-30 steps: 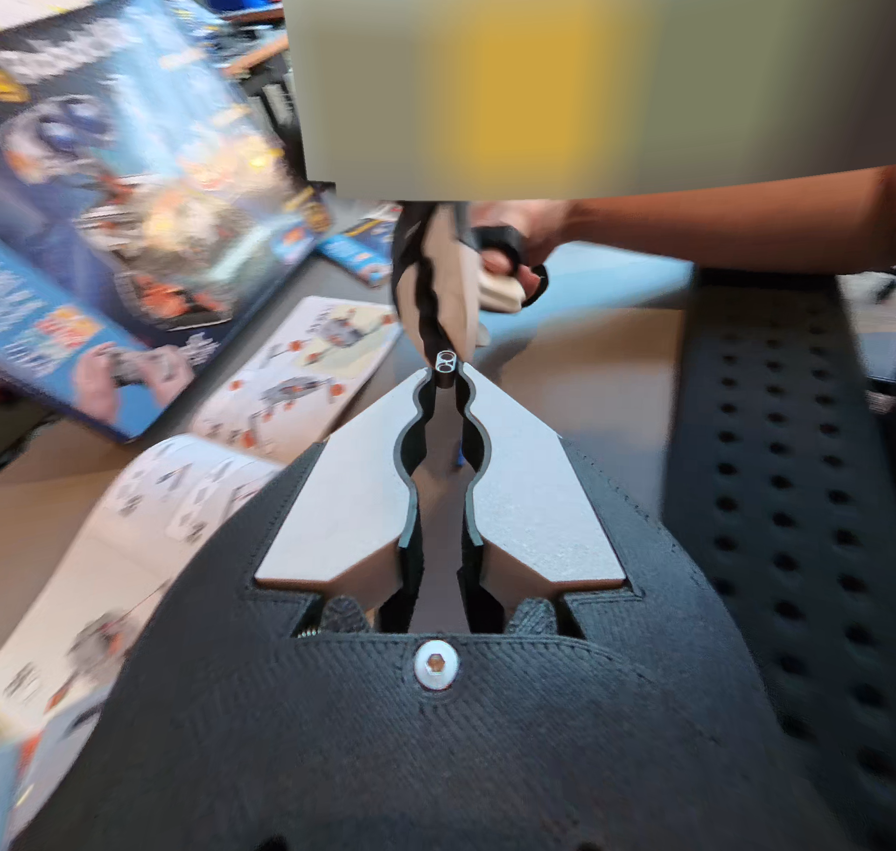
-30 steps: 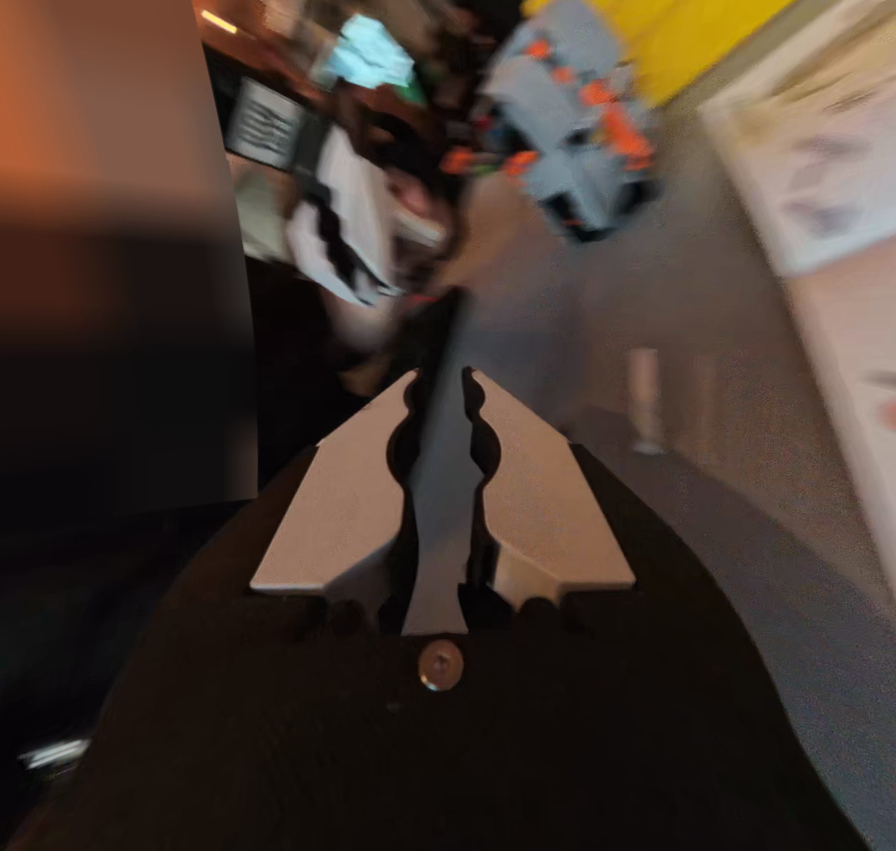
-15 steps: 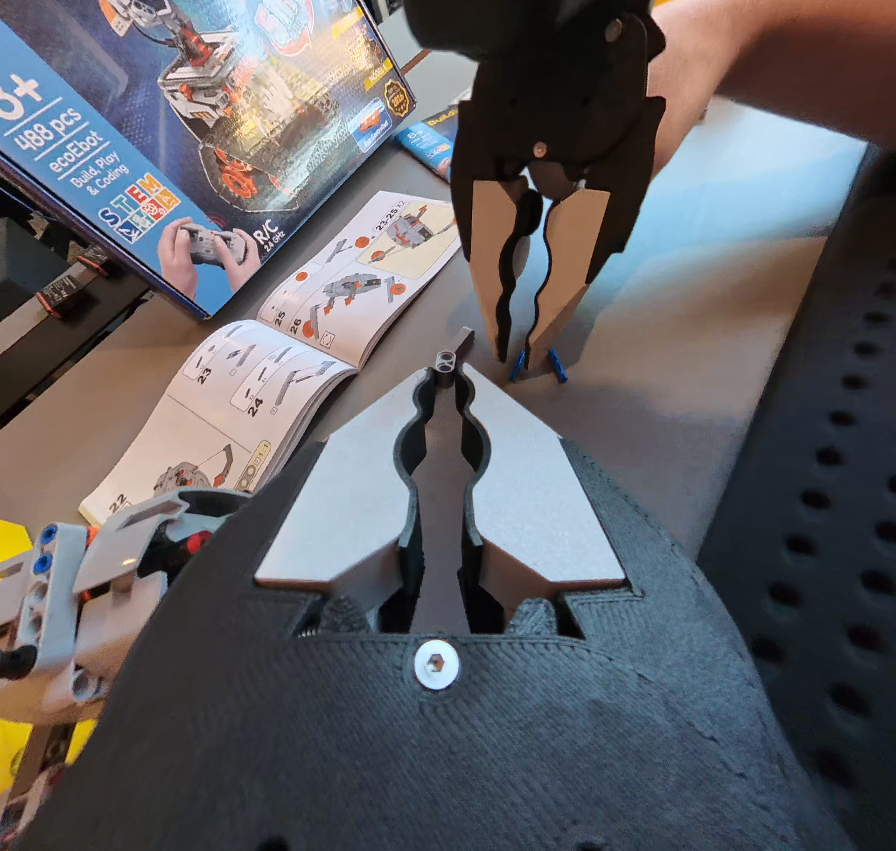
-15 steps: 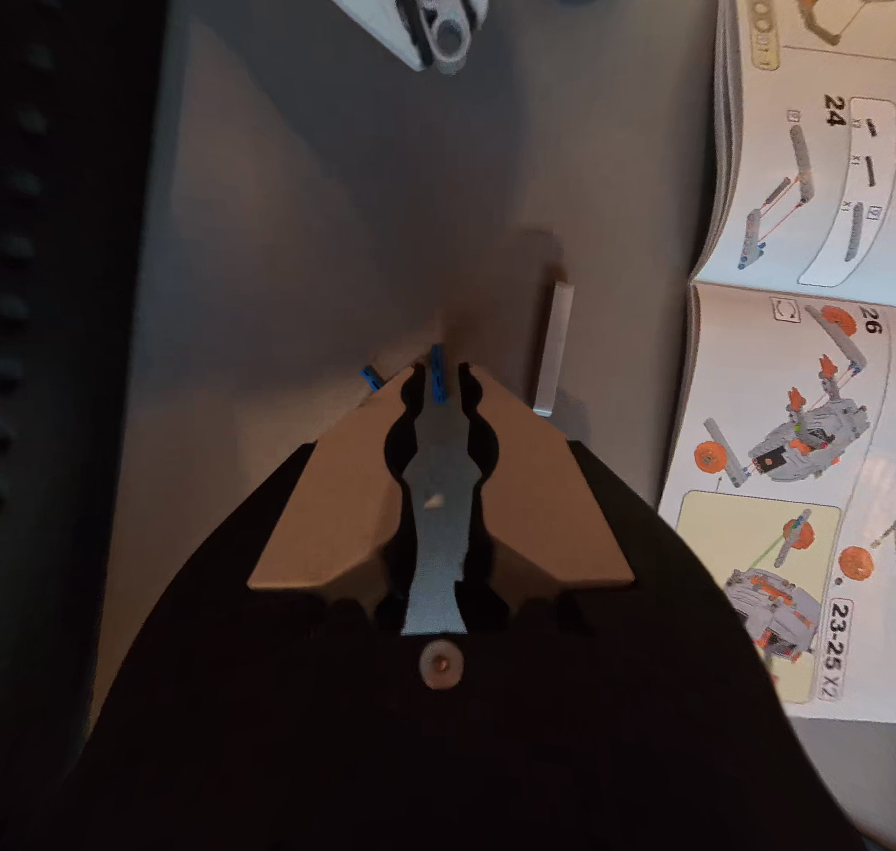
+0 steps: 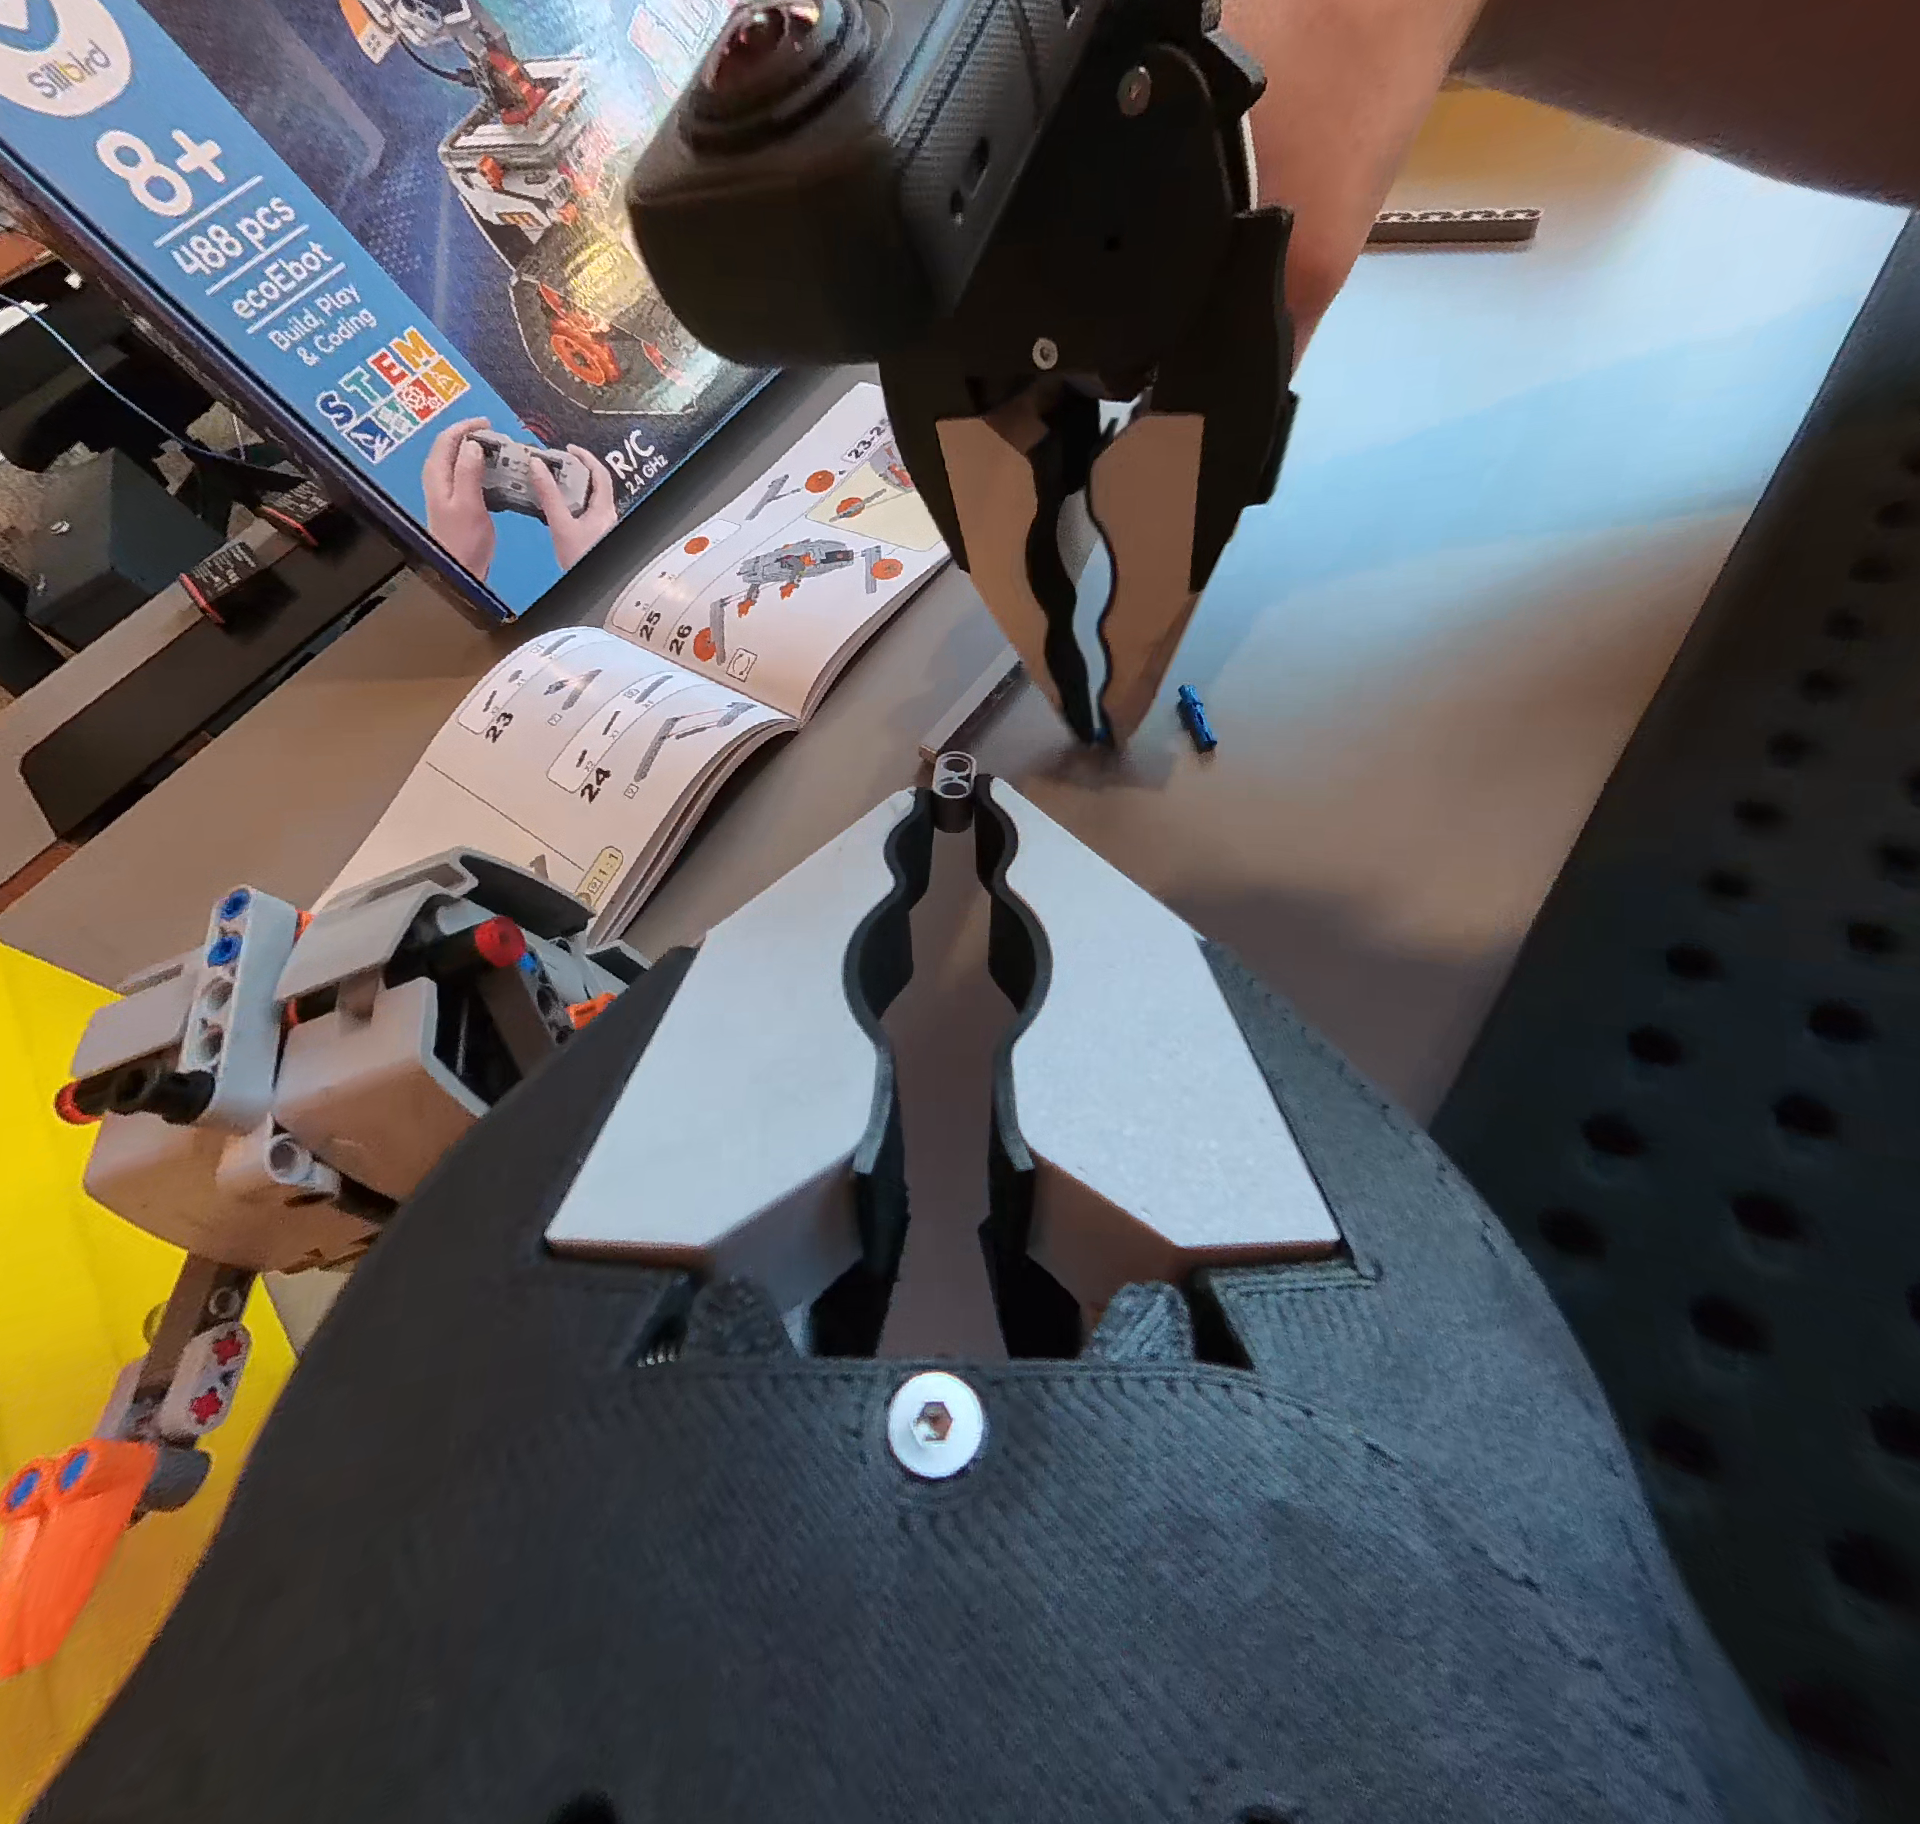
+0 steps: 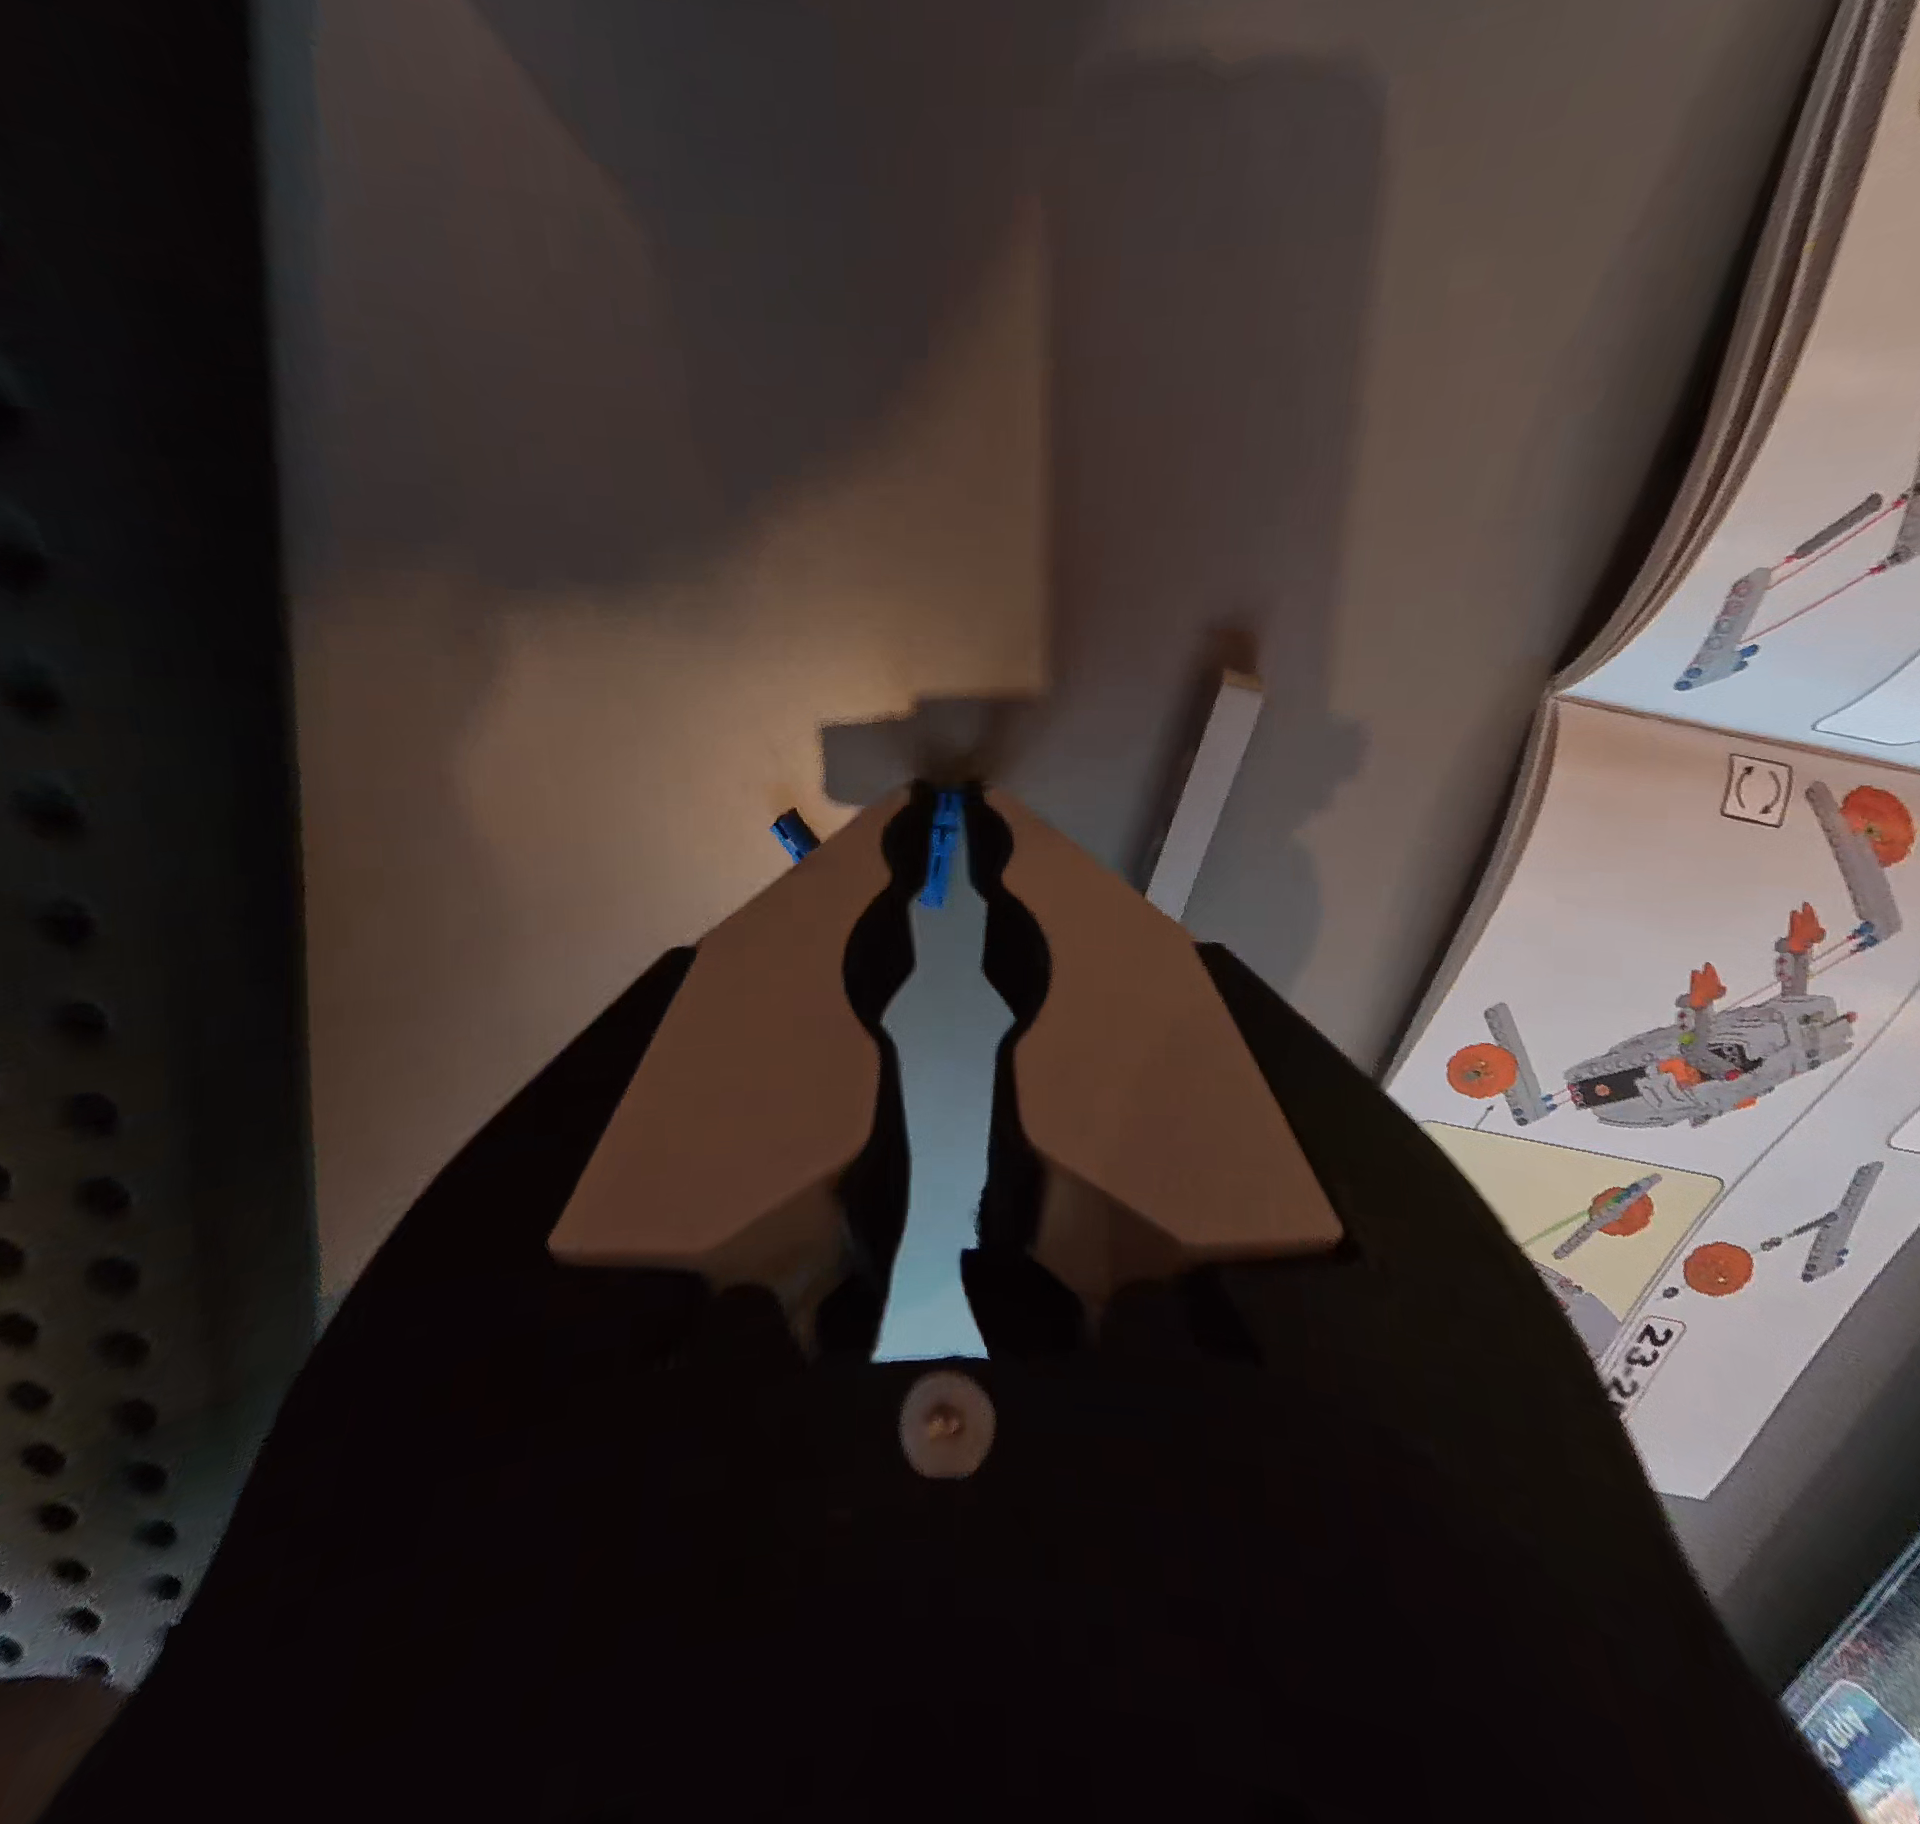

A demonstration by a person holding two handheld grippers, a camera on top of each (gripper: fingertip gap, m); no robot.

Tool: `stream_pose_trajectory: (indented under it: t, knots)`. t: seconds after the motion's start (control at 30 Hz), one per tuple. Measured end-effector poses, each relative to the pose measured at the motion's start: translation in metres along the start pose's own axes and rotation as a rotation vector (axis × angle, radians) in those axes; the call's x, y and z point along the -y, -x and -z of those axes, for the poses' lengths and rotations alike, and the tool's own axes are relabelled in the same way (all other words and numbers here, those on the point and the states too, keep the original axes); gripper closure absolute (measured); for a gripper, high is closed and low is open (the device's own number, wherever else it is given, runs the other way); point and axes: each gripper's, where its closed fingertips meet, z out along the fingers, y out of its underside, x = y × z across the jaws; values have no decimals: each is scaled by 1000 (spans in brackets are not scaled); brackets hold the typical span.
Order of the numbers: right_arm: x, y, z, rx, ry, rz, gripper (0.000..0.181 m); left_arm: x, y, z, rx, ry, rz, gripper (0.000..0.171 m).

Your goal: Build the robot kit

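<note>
From the left wrist, the left gripper (image 5: pixel 957 800) is pinching a small dark beam (image 5: pixel 955 787) at its nearly closed tips, above the worktop (image 5: pixel 1351 891) near the open instruction booklet (image 5: pixel 665 735). From the right wrist, the right gripper (image 6: pixel 943 818) is squeezing a blue pin (image 6: pixel 941 858) against the worktop, another blue pin (image 6: pixel 793 832) lying just beside it.

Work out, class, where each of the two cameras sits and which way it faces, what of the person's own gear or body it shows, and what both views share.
Left wrist view: on the left gripper, facing forward over the table; it grips a small dark beam; the right gripper and a forearm show beyond.
Right wrist view: on the right gripper, facing down at the table; shut on a blue pin.
Shared: the open instruction booklet, a loose blue pin, a grey strip.
</note>
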Motion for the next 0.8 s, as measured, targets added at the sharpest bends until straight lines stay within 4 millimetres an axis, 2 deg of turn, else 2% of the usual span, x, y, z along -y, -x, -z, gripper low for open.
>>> stream_pose_trajectory:
  t: [0.13, 0.2, 0.3, 0.37, 0.43, 0.57, 0.63, 0.8]
  knots:
    - [-2, 1, 0, -32, 19, 33, 177, -4, -2, 1, -1, -13, 12, 165]
    - [-1, -2, 2, -66, -41, 5, 177, -4, -3, 1, -6, -24, 28, 165]
    - [9, -11, 21, -90, -335, -190, 178, -1, -6, 1, -30, -48, 81, 166]
    - [15, -17, 45, -54, -626, -376, 178, 5, -14, -2, -84, -87, 168, 166]
    - [18, -22, 72, -32, -900, -474, 179, 12, -24, -6, -142, -125, 264, 166]
    - [14, -34, 102, -81, -1129, -541, 179, 15, -20, -24, -150, -126, 400, 166]
    - [20, -34, 119, -13, -1283, -559, 178, 23, -18, -31, -173, -142, 479, 166]
    - [22, -36, 138, 176, -1472, -616, 177, 32, -13, -47, -166, -116, 513, 166]
